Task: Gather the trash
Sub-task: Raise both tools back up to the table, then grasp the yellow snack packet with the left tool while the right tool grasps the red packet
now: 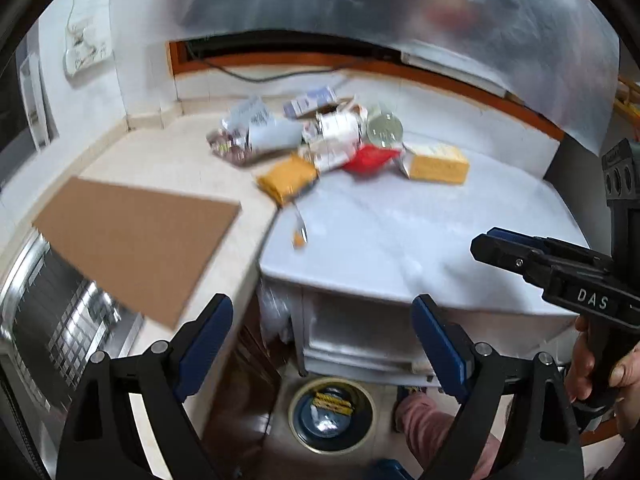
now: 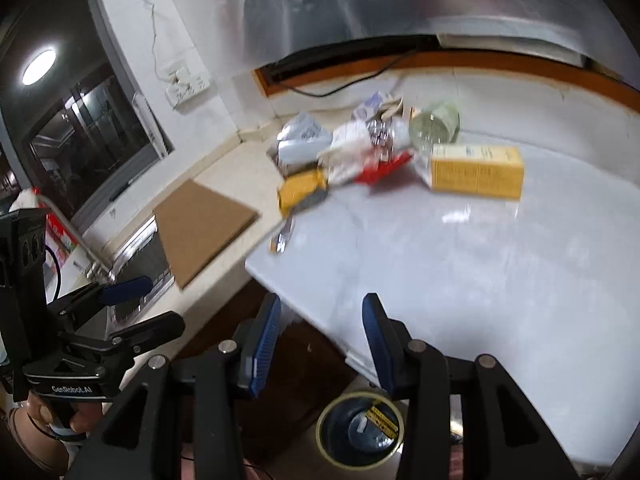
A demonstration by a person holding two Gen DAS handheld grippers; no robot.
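Observation:
A pile of trash (image 1: 320,140) lies at the back of the white table (image 1: 400,240): a yellow box (image 1: 438,164), a red wrapper (image 1: 370,159), an orange packet (image 1: 286,178), white cartons and a round can (image 1: 384,130). The pile also shows in the right wrist view (image 2: 360,152), with the yellow box (image 2: 476,172). A small wrapper (image 1: 299,232) lies alone near the table's left edge. A round bin (image 1: 332,414) with some trash inside stands on the floor below; it also shows in the right wrist view (image 2: 362,428). My left gripper (image 1: 322,344) is open and empty above the bin. My right gripper (image 2: 320,336) is open and empty at the table's front edge.
A brown cardboard sheet (image 1: 136,248) lies on the beige counter and overhangs a steel sink (image 1: 52,312) at the left. A window (image 2: 80,132) is on the left wall. A wall socket (image 2: 186,86) is beside it. Drawers (image 1: 360,332) sit under the table.

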